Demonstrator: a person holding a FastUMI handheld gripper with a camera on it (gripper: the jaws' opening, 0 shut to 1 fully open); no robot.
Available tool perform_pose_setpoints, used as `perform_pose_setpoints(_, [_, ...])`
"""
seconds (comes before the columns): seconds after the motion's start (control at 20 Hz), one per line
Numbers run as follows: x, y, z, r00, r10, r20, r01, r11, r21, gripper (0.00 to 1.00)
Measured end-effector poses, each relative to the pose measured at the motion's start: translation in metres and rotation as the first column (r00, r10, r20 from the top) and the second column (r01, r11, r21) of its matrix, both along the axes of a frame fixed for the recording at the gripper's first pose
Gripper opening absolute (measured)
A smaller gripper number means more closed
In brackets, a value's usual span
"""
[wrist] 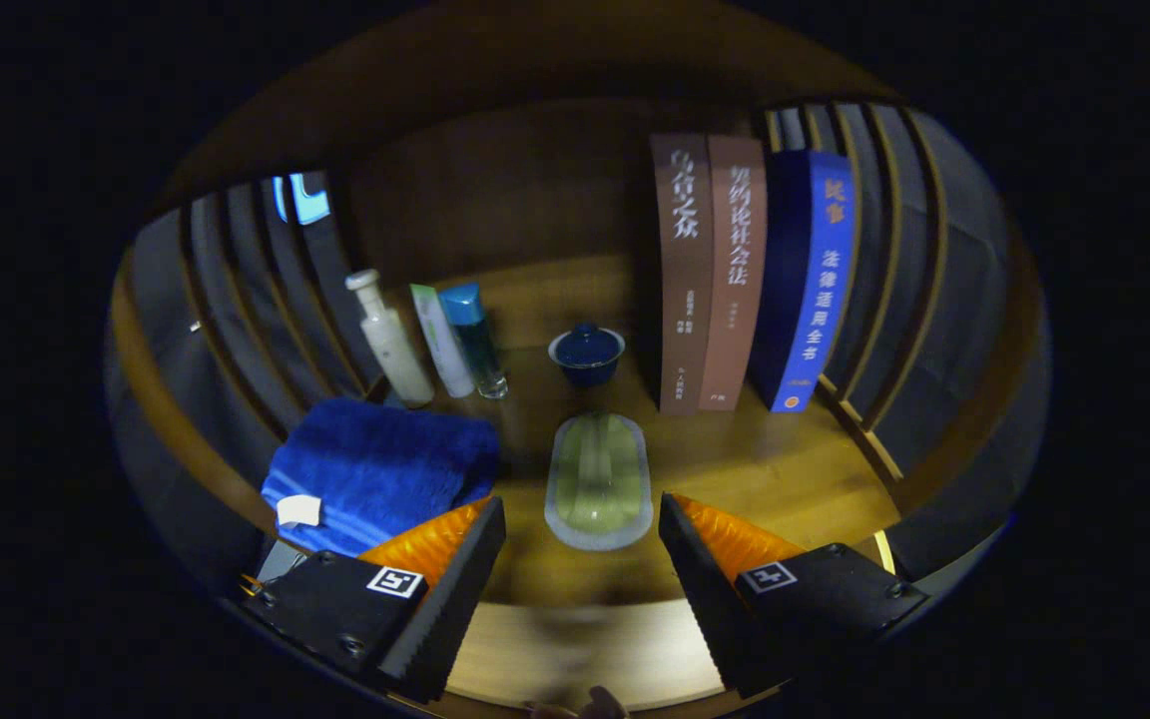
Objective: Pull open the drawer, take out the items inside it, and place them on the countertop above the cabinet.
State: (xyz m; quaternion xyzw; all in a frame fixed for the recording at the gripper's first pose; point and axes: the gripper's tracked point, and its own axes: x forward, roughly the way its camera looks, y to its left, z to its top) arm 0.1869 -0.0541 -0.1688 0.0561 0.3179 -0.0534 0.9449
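The green soap dish (598, 482) lies flat on the wooden countertop (795, 479), centred just ahead of the gripper (582, 559), its long axis running straight away along the fingers. The fingers stand apart, gripping nothing, level with the dish's near end. Beyond it sits a blue lidded cup (586, 354); a folded blue towel (380, 469) lies just left.

- Just ahead of our claw (582, 539), whose fingers stand apart and hold nothing, a pale green oval soap dish (598, 481) lies on the wooden worktop (785, 479).
- Beyond it we see a small dark blue lidded cup (586, 354).
- Left lies a folded blue towel (375, 471), with a white pump bottle (390, 340), a white-and-green tube (440, 342) and a blue-capped clear bottle (476, 340) behind.
- Right stand two brown books (710, 275) and a blue book (810, 280).
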Motion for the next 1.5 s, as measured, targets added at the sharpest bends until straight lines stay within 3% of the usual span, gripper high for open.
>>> perform_pose_setpoints(0.35, [-0.119, 0.019, 0.054, 0.958, 0.03, 0.284, -0.018, 0.999, -0.046, 0.99])
perform_pose_setpoints(0.65, [-0.218, 0.027, 0.03, 0.91, 0.015, 0.415, 0.015, 0.998, -0.068, 0.99])
perform_pose_setpoints(0.8, [-0.251, 0.031, -0.001, 0.903, 0.005, 0.43, 0.024, 0.998, -0.06, 0.99])
perform_pose_setpoints(1.1, [-0.262, 0.029, -0.077, 0.931, -0.029, 0.364, 0.05, 0.998, -0.047, 0.99])
perform_pose_setpoints(1.5, [-0.238, 0.034, -0.098, 0.939, -0.021, 0.343, 0.035, 0.999, -0.036, 0.99])
